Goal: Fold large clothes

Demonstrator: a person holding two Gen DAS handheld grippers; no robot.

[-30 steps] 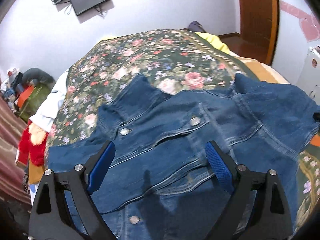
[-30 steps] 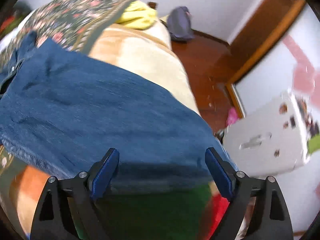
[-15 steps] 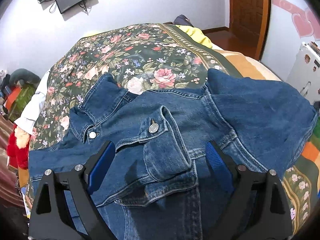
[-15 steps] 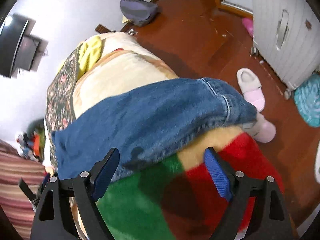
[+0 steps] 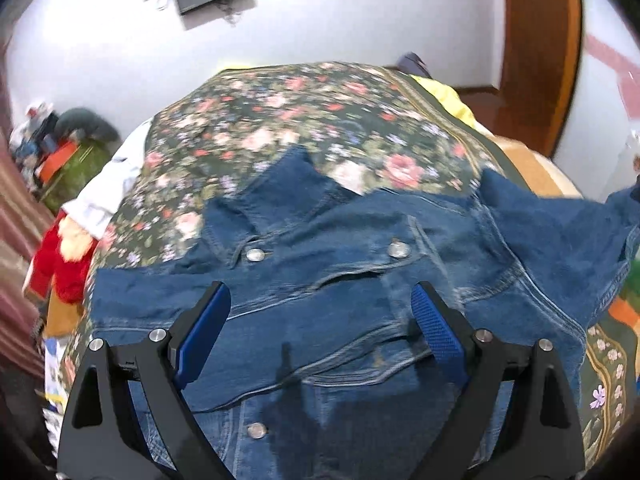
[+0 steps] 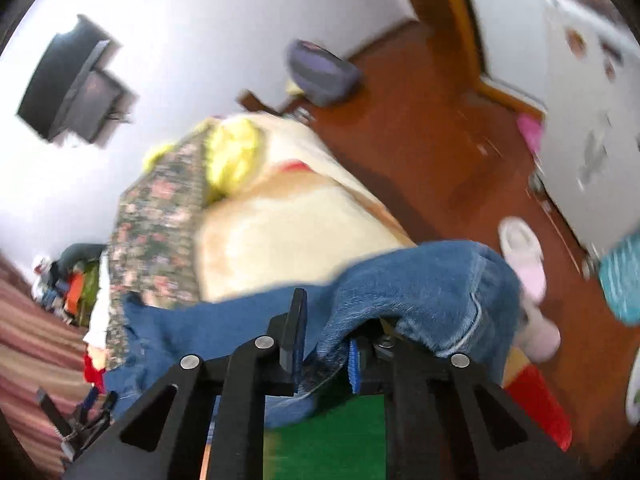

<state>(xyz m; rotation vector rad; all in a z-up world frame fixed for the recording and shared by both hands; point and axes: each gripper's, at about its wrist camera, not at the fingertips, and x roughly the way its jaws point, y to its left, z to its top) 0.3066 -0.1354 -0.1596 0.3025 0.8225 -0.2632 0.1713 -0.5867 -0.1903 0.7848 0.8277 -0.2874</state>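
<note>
Jacket on bedspread

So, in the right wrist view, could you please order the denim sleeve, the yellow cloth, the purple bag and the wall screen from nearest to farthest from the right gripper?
1. Denim sleeve: pinched in the right gripper.
2. Yellow cloth: on the bed, up and left.
3. Purple bag: on the floor beyond the bed.
4. Wall screen: upper left; too close to the bag to rank firmly.

The left tool is held wide open, angled downward. The right tool has just been closed, with denim pinched between its pads.
</note>
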